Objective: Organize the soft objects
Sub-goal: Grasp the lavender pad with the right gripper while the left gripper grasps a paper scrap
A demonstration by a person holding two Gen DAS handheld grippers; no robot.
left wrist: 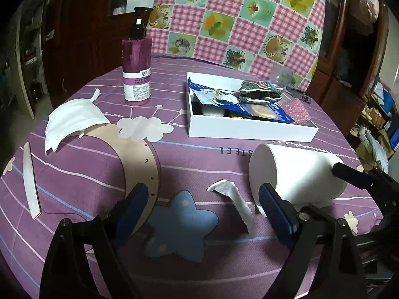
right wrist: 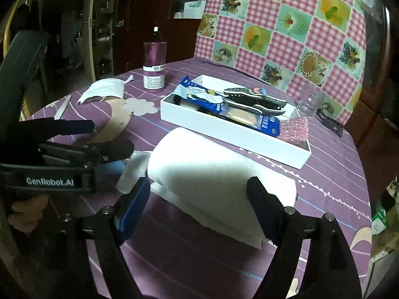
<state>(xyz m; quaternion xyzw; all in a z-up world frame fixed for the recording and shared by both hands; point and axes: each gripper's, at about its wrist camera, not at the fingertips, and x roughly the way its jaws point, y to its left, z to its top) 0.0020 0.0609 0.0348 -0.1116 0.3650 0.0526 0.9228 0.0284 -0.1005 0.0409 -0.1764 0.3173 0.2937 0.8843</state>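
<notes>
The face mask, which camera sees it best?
The left wrist view: the face mask lies close and large, with its folds and strap showing. In the right wrist view it is far off, small, beside the purple bottle.

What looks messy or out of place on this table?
The paper roll lies tipped on its side, with a torn scrap of tissue loose beside it. A crumpled white face mask also lies loose, away from the white box.

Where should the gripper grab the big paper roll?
Around the middle of the paper roll, across its round sides. It lies on its side, so come from above and the near side, as the right gripper is placed, one finger on each curved flank.
</notes>
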